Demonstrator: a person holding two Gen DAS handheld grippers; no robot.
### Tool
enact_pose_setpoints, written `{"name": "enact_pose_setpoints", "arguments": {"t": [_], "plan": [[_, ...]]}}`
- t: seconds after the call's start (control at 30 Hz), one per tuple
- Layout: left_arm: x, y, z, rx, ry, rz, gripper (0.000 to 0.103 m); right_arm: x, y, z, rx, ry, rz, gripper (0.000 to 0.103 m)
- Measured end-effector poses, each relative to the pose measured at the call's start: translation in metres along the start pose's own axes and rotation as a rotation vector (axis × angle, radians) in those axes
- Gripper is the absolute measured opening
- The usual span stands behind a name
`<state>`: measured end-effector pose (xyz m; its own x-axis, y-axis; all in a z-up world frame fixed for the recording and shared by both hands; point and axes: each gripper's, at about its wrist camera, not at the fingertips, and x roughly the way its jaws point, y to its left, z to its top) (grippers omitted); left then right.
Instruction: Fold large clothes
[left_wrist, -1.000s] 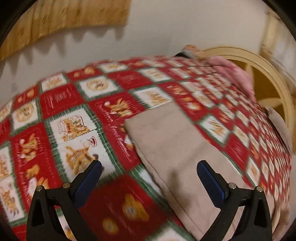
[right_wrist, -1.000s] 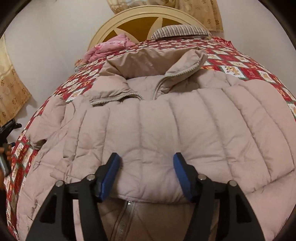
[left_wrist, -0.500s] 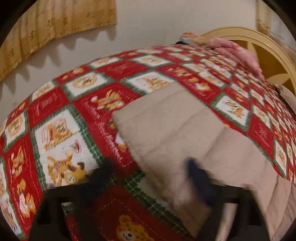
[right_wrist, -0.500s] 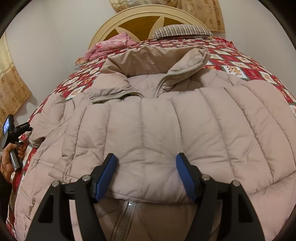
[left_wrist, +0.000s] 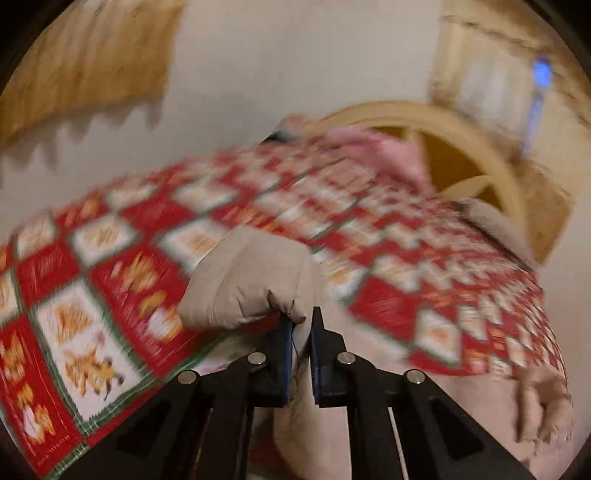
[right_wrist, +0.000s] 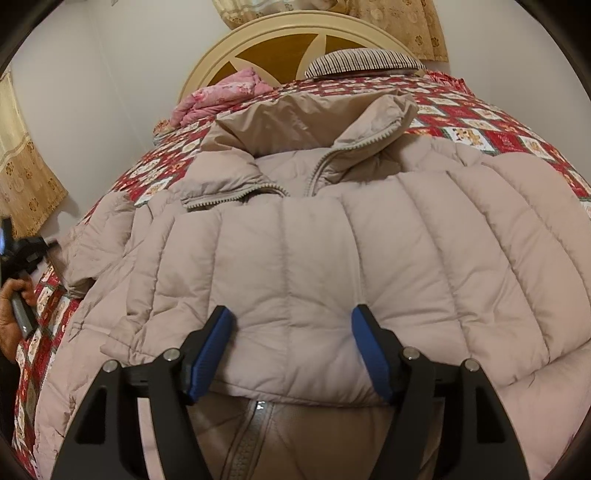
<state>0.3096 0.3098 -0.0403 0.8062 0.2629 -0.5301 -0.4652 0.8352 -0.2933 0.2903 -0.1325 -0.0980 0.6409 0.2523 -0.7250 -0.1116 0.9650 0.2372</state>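
Beige puffer jacket (right_wrist: 332, 258) spread flat on bed w/ red patchwork quilt (right_wrist: 491, 136). Long axis runs head-to-foot of bed: collar (right_wrist: 325, 125) pointing twd headboard (right_wrist: 295, 33), hem end nearest right wrist cam. Zipper (right_wrist: 317, 170) open at neck, one collar flap turned out to the side; more zipper visible at bottom of right view under the folded-over front panel. Quilted channels running lengthwise along body.

Right gripper (right_wrist: 291, 347) hovering low over bottom edge of jacket front, blue pads (right_wrist: 210, 350) spread wide, nothing between them; puffy panel edge sits in the gap but not pinched.

Left gripper (left_wrist: 299, 350) pads nearly together, clamped narrow on sleeve cuff (left_wrist: 247, 280); cuff bunched and lifted off quilt, sleeve end sticking up and away from cam. Left view heavily blurred, so detail beyond cuff hard to read. More beige fabric (left_wrist: 369, 398) trailing below and right of gripper.

Left hand (right_wrist: 11, 317) and its gripper handle seen at far left edge of right view, beside bed near sleeve.

No real containers in view. On bed, at head end: pink folded blanket (right_wrist: 225, 92) against headboard, striped pillow (right_wrist: 365, 62) next to it, both clear of collar. Gold patterned curtain (right_wrist: 26, 177) on side wall, another (right_wrist: 399, 22) above headboard.
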Motion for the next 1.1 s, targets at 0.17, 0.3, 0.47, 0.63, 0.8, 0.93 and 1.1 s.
{"name": "enact_pose_setpoints", "arguments": {"t": [0.17, 0.3, 0.47, 0.63, 0.8, 0.93, 1.1], "plan": [[-0.058, -0.091, -0.001, 0.199, -0.094, -0.234, 0.007, -0.001, -0.001, 0.0, 0.009, -0.004, 0.009, 0.071], [-0.098, -0.174, -0.04, 0.395, -0.097, -0.442, 0.007, -0.001, -0.004, 0.0, 0.025, -0.01, 0.026, 0.071], [-0.117, -0.246, -0.117, 0.558, 0.024, -0.635, 0.007, -0.007, -0.016, -0.001, 0.093, -0.04, 0.091, 0.071], [-0.088, -0.28, -0.192, 0.642, 0.209, -0.633, 0.007, -0.013, -0.036, -0.003, 0.208, -0.082, 0.171, 0.07], [-0.085, -0.281, -0.22, 0.742, 0.334, -0.571, 0.008, -0.014, -0.038, -0.001, 0.228, -0.084, 0.191, 0.07], [-0.105, -0.252, -0.207, 0.677, 0.36, -0.593, 0.008, -0.015, -0.04, 0.0, 0.234, -0.081, 0.2, 0.071], [-0.104, -0.184, -0.199, 0.533, 0.387, -0.498, 0.008, -0.019, -0.053, 0.004, 0.321, -0.047, 0.244, 0.071]]}}
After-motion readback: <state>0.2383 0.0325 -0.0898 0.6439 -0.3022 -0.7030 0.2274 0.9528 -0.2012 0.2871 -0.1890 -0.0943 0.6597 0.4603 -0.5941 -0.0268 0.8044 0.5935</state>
